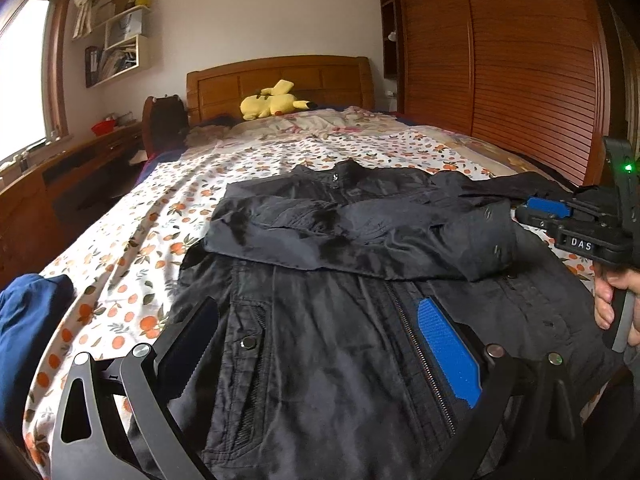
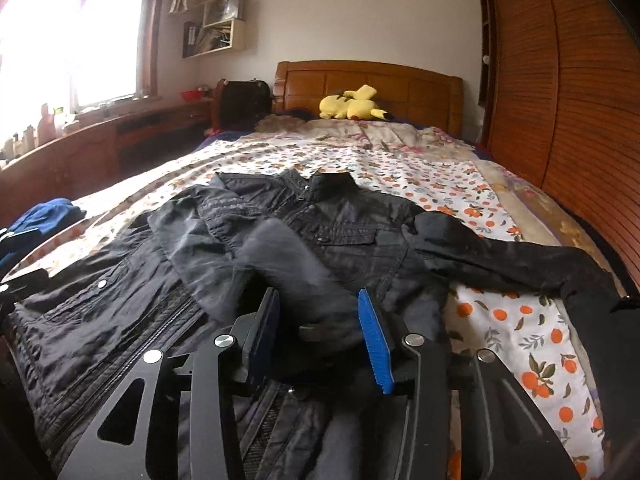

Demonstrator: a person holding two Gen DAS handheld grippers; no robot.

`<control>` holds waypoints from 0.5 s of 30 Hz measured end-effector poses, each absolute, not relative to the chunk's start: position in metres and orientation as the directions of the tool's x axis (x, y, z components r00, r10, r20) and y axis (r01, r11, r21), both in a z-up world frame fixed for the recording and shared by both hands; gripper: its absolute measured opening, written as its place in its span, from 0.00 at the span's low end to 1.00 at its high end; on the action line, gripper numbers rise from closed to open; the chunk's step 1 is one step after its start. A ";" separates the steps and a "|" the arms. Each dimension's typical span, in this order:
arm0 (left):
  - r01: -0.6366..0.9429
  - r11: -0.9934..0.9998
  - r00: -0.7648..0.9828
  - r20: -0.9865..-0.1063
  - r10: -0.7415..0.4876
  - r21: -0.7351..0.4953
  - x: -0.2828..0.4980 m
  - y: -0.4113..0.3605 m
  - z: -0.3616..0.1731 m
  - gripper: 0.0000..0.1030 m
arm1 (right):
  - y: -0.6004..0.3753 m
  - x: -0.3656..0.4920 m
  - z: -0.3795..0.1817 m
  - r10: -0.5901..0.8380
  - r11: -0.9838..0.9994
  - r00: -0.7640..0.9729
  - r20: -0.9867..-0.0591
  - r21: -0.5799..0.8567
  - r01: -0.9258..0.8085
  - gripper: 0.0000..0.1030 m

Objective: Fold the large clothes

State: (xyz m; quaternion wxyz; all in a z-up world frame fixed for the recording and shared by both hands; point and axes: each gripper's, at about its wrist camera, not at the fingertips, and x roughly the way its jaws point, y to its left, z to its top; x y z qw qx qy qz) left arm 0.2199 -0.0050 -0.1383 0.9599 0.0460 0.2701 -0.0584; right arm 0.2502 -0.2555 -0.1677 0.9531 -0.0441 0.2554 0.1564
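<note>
Right wrist view shows the right gripper [image 2: 320, 332] low over a black jacket [image 2: 256, 240] spread on the bed [image 2: 500, 320], one sleeve [image 2: 296, 276] lying between its parted, released fingers without being pinched. Left wrist view has the left gripper [image 1: 320, 344] with jaws wide apart above the jacket's lower front, grasping nothing. A yellow plush toy [image 1: 272, 100] rests by the headboard.

Left gripper [image 1: 320, 344]: jaws spread wide, angled downward, nothing between the pads.
Right gripper [image 2: 320, 328]: jaws partly apart, pads clear of any grip, tilted downward.
Right hand [image 1: 614, 300]: seen from the left wrist view, fingers wrapped around the right gripper's handle at the frame's right edge.
</note>
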 end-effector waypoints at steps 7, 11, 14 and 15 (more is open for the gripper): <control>0.153 0.986 0.850 -0.519 -0.094 0.072 0.221 -0.015 -0.134 0.98 | -0.240 0.252 -0.174 0.320 0.927 0.791 -0.522 0.001 -0.375 0.38; 0.155 0.985 0.855 -0.509 -0.094 0.078 0.221 -0.017 -0.123 0.98 | -0.236 0.259 -0.184 0.306 0.923 0.771 -0.559 -0.024 -0.384 0.38; 0.160 0.984 0.861 -0.498 -0.103 0.073 0.220 -0.017 -0.108 0.98 | -0.236 0.268 -0.197 0.290 0.926 0.742 -0.605 -0.020 -0.378 0.37; 0.164 0.984 0.862 -0.495 -0.108 0.071 0.220 -0.017 -0.104 0.98 | -0.236 0.271 -0.201 0.287 0.926 0.732 -0.617 -0.016 -0.377 0.37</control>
